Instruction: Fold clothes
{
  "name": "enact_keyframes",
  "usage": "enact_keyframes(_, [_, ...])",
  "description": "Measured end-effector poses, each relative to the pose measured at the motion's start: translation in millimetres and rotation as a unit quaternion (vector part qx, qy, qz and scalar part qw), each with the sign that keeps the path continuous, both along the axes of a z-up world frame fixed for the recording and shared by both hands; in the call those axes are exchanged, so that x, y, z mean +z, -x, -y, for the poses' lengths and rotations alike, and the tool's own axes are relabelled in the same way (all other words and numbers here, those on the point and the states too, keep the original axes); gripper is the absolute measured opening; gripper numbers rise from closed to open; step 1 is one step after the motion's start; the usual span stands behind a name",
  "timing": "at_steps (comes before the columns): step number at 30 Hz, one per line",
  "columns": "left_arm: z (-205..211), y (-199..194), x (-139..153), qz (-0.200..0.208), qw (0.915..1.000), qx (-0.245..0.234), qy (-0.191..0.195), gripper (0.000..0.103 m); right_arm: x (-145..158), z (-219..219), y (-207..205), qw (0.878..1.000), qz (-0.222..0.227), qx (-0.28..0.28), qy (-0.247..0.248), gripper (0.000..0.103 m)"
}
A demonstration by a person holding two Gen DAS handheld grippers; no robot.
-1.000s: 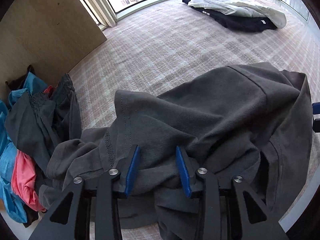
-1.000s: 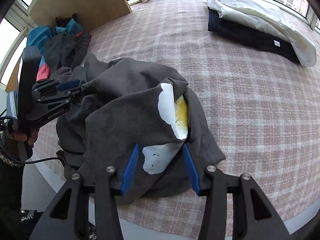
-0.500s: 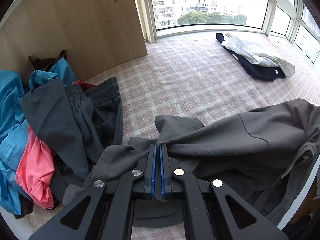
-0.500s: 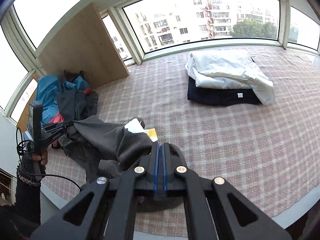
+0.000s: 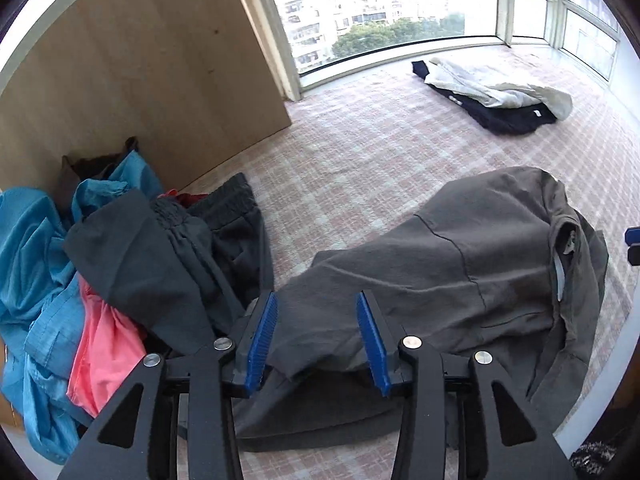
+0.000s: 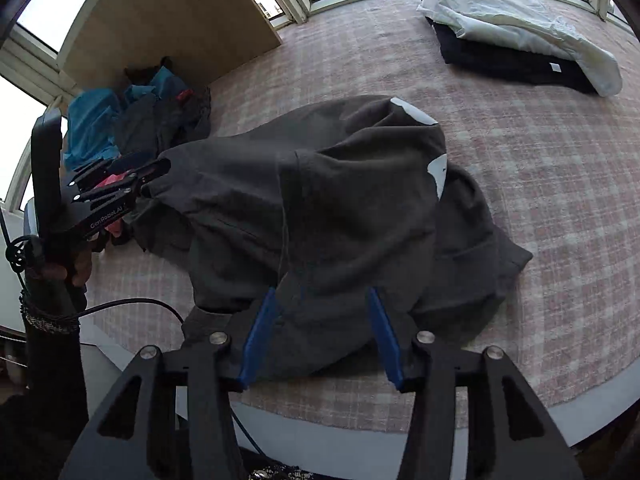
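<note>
A dark grey T-shirt (image 5: 460,272) lies crumpled on the plaid-covered surface; in the right wrist view (image 6: 320,208) a bit of its white print shows at the top. My left gripper (image 5: 316,320) is open, its blue pads on either side of the shirt's near left edge, holding nothing. My right gripper (image 6: 320,320) is open over the shirt's near right part, holding nothing. The left gripper also shows in the right wrist view (image 6: 148,176) at the shirt's left end.
A heap of unfolded clothes (image 5: 80,264), blue, pink and dark, lies at the left by a wooden panel (image 5: 140,80). A folded stack, white on black (image 6: 520,44), lies at the far right. The surface's front edge (image 6: 360,424) is near. Windows run along the back.
Both grippers were shut on the grey shirt half a second ago and lifted; now both are open and lower, and the shirt lies slack on the surface.
</note>
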State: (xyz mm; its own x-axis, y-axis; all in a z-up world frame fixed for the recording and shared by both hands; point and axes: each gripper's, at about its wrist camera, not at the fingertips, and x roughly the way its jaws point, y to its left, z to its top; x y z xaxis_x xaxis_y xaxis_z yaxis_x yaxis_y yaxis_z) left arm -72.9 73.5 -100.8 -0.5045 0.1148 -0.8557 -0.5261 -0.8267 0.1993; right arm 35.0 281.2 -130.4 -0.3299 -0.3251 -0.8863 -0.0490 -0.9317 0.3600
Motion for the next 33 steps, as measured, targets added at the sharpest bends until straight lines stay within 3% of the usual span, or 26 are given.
enact_keyframes(3, [-31,-5,-6,-0.006,0.9991,-0.037,0.020,0.041,-15,30,18,0.997,-0.001,0.002,-0.073,0.048])
enact_keyframes(6, [-40,-6,-3,-0.007,0.9990,-0.043,0.014,0.041,-31,30,34,0.996,0.009,-0.005,-0.085,0.047])
enact_keyframes(7, [-39,-6,-2,-0.005,0.9990,-0.043,0.009,0.041,-35,26,35,0.997,0.012,-0.005,-0.073,0.040])
enact_keyframes(9, [-37,-9,-3,-0.002,0.9990,-0.044,0.004,0.041,-36,9,29,0.999,0.020,-0.017,-0.038,0.008])
enact_keyframes(12, [-33,-16,-8,0.002,0.9991,-0.043,0.003,0.040,-20,-24,12,0.999,0.007,-0.048,0.013,0.008])
enact_keyframes(15, [-29,-24,-14,0.007,0.9990,-0.043,0.002,0.040,2,-41,-1,0.997,-0.013,-0.071,-0.036,0.008])
enact_keyframes(19, [-27,-37,-19,0.020,0.9989,-0.040,-0.012,0.040,7,-55,0,0.997,0.005,-0.079,-0.009,0.011])
enact_keyframes(27, [-33,-81,-31,0.048,0.9974,0.003,-0.054,0.040,-20,-46,22,0.996,0.078,-0.018,-0.030,0.012])
enact_keyframes(33, [-29,-116,-32,0.053,0.9959,0.041,-0.061,0.040,-20,-29,38,0.995,0.093,0.022,-0.044,0.024])
